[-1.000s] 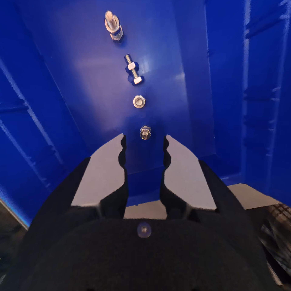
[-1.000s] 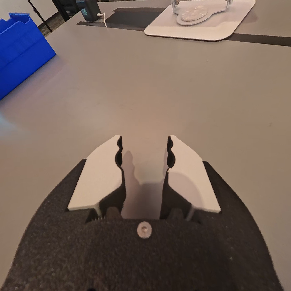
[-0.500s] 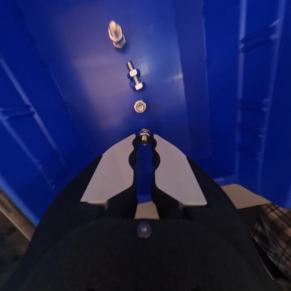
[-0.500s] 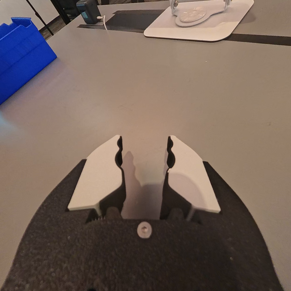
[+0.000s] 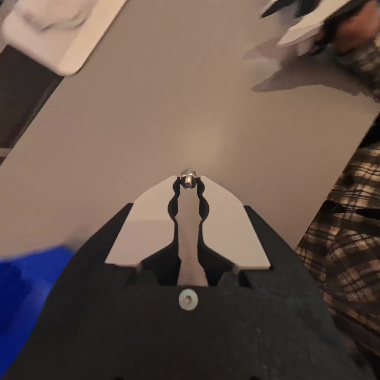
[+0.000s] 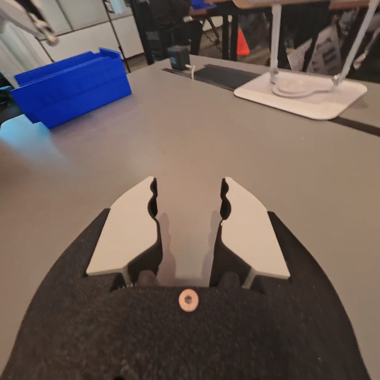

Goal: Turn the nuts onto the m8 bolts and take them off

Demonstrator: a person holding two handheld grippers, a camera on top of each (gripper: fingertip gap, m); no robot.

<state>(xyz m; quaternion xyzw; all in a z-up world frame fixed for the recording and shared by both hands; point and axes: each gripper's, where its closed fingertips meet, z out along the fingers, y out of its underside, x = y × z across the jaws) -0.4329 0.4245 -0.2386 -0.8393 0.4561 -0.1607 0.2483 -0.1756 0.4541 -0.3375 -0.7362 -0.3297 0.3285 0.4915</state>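
The left tool (image 5: 188, 181) has closed on a bolt with its nut (image 5: 188, 179) and lifted it from the blue bin (image 6: 70, 90) out over the grey table (image 5: 144, 123). The right tool (image 6: 188, 181), gaping and empty, hovers mid-table; turning can begin.

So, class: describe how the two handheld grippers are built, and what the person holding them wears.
Left gripper and right gripper match: pale grey fingers with wavy black inner pads, a black textured body, one silver screw. The sleeve is brown-and-cream plaid.
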